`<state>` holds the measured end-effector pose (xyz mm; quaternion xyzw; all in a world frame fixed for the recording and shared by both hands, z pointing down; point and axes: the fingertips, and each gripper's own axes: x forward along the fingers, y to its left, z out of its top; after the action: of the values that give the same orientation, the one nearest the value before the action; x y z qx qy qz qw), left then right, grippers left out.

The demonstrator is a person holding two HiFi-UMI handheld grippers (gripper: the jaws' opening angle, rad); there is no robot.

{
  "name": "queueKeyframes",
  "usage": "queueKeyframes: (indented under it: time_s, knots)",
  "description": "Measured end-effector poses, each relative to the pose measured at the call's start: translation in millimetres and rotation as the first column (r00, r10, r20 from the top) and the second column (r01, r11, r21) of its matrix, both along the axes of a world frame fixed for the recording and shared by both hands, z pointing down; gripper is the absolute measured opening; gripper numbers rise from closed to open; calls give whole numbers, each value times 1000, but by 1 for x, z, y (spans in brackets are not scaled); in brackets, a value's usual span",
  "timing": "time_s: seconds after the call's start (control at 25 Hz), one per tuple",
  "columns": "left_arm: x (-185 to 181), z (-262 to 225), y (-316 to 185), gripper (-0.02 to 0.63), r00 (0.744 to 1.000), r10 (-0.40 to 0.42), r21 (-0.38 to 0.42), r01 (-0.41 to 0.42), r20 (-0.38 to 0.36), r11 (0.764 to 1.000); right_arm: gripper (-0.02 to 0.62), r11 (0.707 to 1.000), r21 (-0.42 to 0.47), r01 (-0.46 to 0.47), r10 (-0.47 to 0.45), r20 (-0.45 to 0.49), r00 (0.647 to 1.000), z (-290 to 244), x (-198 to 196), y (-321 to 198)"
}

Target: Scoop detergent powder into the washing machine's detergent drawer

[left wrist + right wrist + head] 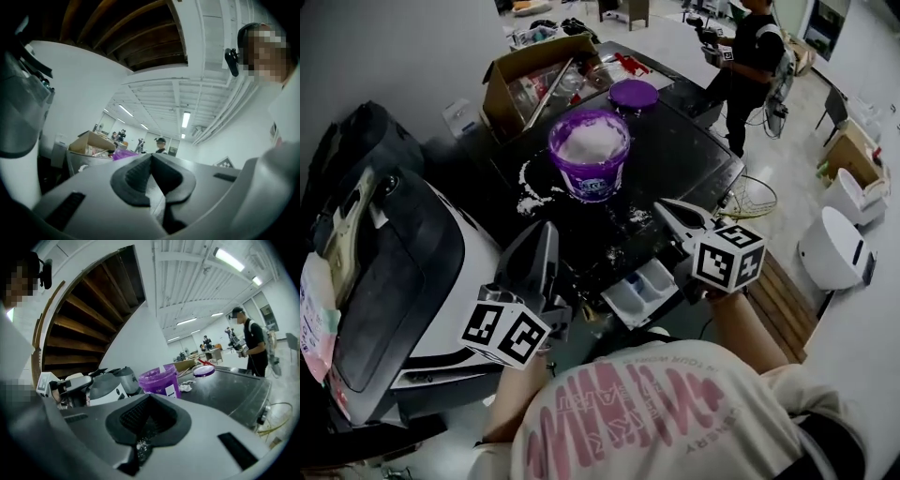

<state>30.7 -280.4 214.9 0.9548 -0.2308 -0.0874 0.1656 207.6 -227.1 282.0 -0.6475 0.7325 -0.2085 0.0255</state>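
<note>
Head view showed my left gripper [547, 231] with its jaws pressed together on nothing, and the left gripper view [151, 157] agreed: pad against pad, empty. Just ahead of its tips, spilled powder [528, 188] lay on the washing machine top [680, 159]. I judged this to be waste from scooping. Farther ahead, between the two grippers, stood the open purple detergent tub [589, 155], full of white powder, with its lid [634, 95] set aside beyond it so the mouth stayed reachable. Below and between the grippers, closer to the right one, the detergent drawer [642, 289] was pulled out, presumably to take the powder. My right gripper [662, 207] was also closed and held nothing. Its own view showed only stray grains on the pads [140, 425]. I could see no scoop in any view.
</note>
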Motion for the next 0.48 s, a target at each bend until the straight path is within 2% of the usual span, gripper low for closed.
queueKeyframes:
  time_s: [0.16, 0.24, 0.48]
  knots:
    - [-5, 3, -4, 3, 990, -142, -38, 141, -15, 989, 4, 994, -13, 113, -113, -10, 994, 2, 15, -22]
    - [-4, 3, -3, 3, 982, -191, -33, 191, -4, 981, 37, 989, -6, 145, -145, -21, 989, 1, 25, -31]
    - [-10, 7, 11, 3, 942, -334, -39, 335, 9, 942, 67, 966, 28, 259, -257, -56, 965, -12, 43, -54]
